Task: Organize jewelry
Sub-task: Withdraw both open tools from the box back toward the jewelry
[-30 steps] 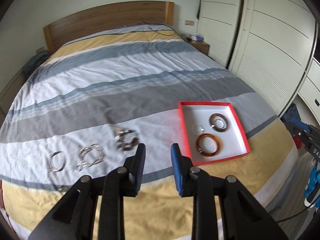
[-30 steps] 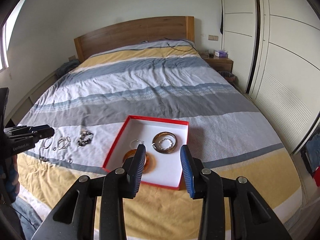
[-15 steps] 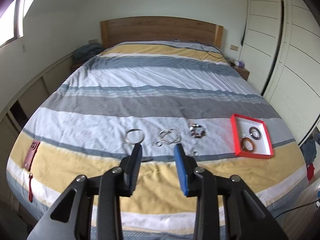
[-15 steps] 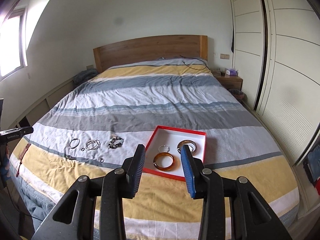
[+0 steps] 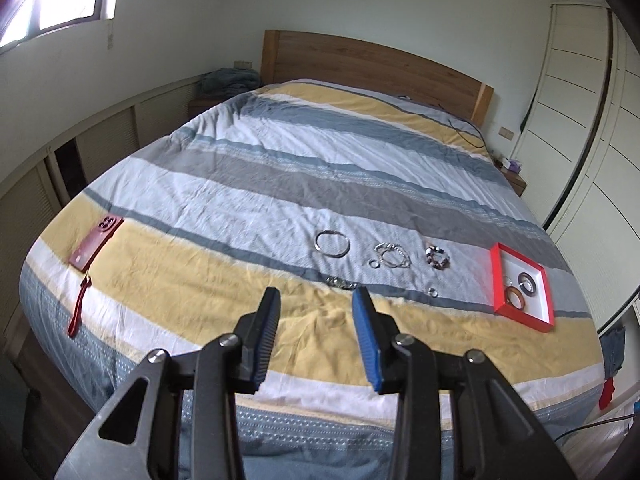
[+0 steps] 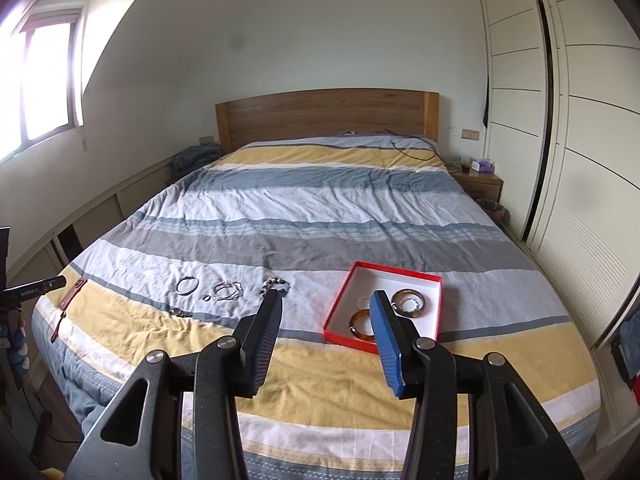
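Left wrist view: the left gripper [image 5: 316, 312] is hanging over the yellow stripe at the foot of the bed [image 5: 248, 184], jaws partway apart w/ nothing between them. Loose pieces are lying in a row just beyond: silver bangle [image 5: 331, 243], chain bracelet [image 5: 392, 256], beaded bracelet [image 5: 437, 258], small ring [image 5: 432, 291]. The red tray [image 5: 497, 276] is sitting off to the right, well apart from the gripper, already holding an amber bangle [image 5: 515, 297] and a dark bangle [image 5: 528, 282].

Right wrist view: the right gripper [image 6: 325, 312] is pointing toward the red tray [image 6: 340, 312], jaws opening, partway apart, empty. The amber bangle [image 6: 360, 325] is partly hidden behind the blue pad.

Risk, as I'm judging it: thin chains and the ring are lying flat on soft bedding, so closing pads may be pinching fabric instead, or snagging neighbouring pieces and dragging them along.
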The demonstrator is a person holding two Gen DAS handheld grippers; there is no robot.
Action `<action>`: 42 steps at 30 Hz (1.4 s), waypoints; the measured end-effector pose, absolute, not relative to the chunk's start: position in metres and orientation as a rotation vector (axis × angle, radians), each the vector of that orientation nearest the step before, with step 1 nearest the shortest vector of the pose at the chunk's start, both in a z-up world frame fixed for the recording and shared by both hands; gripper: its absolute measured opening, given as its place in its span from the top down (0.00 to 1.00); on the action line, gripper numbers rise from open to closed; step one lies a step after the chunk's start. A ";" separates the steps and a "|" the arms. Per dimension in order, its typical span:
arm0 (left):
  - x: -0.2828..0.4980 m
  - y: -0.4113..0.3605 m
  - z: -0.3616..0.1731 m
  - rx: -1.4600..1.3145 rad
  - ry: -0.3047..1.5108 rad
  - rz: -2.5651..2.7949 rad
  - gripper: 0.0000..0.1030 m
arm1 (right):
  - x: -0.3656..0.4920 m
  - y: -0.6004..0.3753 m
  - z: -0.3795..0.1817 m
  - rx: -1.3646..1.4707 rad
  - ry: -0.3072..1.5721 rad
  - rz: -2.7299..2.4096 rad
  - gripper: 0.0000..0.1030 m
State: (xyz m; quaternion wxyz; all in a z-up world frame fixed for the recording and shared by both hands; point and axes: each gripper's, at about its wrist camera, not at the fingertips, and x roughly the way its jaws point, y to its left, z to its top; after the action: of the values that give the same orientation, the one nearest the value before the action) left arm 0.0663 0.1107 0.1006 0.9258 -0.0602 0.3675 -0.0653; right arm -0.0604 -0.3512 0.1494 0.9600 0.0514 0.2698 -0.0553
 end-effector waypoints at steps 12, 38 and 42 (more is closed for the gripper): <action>0.062 0.137 0.037 -0.174 0.874 -0.050 0.66 | -0.026 -0.321 0.106 0.120 0.649 -0.026 0.56; 0.137 0.063 -0.077 -0.112 1.117 -0.178 0.65 | 0.078 -0.303 -0.035 0.187 0.947 0.113 0.56; 0.179 0.051 -0.084 -0.093 1.111 -0.180 0.65 | 0.100 -0.301 -0.046 0.179 0.970 0.125 0.56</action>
State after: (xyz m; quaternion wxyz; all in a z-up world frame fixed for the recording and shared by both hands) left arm 0.1786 0.0509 -0.0843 0.8448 -0.0440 0.5263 -0.0854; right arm 0.1001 -0.3005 -0.0460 0.8788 0.0858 0.4655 0.0600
